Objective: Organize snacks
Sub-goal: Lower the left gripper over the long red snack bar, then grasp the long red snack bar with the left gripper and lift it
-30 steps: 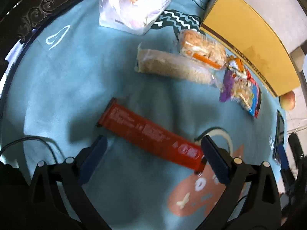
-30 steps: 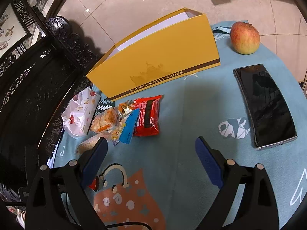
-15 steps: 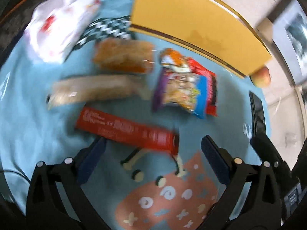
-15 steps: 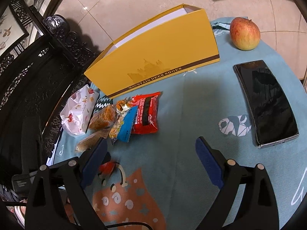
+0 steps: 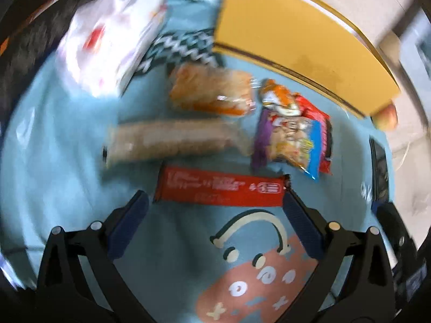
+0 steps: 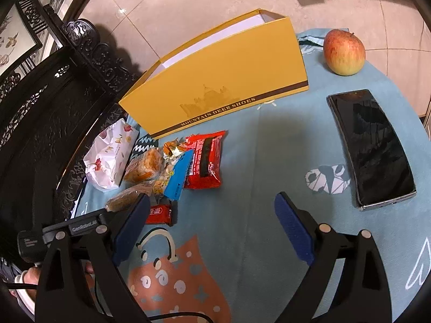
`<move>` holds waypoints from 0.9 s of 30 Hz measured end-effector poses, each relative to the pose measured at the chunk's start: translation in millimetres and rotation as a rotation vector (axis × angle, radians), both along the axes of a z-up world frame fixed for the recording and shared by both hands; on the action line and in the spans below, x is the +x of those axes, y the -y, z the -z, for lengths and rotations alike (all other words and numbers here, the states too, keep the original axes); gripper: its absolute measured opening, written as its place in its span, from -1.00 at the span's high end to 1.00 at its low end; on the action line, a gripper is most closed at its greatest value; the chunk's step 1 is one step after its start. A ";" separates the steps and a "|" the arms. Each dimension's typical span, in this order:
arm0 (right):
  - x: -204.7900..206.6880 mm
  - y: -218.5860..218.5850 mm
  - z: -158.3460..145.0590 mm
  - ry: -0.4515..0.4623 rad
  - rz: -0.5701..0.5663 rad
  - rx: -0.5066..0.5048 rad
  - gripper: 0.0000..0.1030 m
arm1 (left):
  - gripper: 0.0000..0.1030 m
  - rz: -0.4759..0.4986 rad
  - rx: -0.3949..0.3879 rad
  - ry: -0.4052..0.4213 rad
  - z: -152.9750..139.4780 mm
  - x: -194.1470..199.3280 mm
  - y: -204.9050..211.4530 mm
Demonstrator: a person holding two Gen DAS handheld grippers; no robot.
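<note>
A long red snack bar [image 5: 221, 188] lies flat on the blue cloth, crosswise between the tips of my open left gripper [image 5: 214, 202]; its right end touches the right fingertip. Just beyond it are a beige cracker pack [image 5: 172, 140], an orange pastry pack [image 5: 212, 92] and a purple-and-blue snack bag [image 5: 288, 140] lying on a red packet [image 5: 320, 123]. The left wrist view is blurred. My right gripper [image 6: 211, 207] hovers open and empty over the cloth, right of the red bar [image 6: 161, 214] and the left gripper [image 6: 80, 224].
A yellow shoe box [image 6: 223, 88] stands open behind the snacks. A white flowered tissue pack [image 6: 110, 156] lies at the left, with an apple [image 6: 344, 52] and a black phone [image 6: 371, 148] at the right. Dark carved furniture borders the table's left side.
My left gripper has swung right and forward to the snack pile. The red bar has shifted with it, from diagonal to level between the fingertips. The right gripper has barely moved.
</note>
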State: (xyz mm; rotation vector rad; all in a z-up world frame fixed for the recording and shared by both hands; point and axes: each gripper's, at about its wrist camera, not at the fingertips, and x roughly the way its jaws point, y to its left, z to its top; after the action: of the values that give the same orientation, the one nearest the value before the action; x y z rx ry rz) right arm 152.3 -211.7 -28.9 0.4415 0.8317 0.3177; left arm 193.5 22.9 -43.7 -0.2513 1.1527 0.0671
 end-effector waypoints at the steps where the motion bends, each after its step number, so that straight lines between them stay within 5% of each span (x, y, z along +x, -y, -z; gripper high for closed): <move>1: 0.5 -0.2 0.2 -0.004 0.001 0.002 -0.82 | -0.96 0.050 0.022 -0.011 -2.0 3.6 3.8; 8: 1.2 -3.1 2.0 -0.014 -0.011 -0.008 -0.82 | -0.96 0.273 0.074 -0.082 8.4 18.3 7.1; 27: 7.3 -5.2 13.1 -0.061 -0.021 -0.029 -0.82 | -0.96 0.401 0.056 -0.051 3.5 35.3 26.6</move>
State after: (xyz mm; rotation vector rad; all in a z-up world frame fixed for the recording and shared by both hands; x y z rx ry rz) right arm 159.5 -206.5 -42.0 0.4171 0.9000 0.3127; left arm 228.8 -3.7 -47.2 0.0344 1.2312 -0.2486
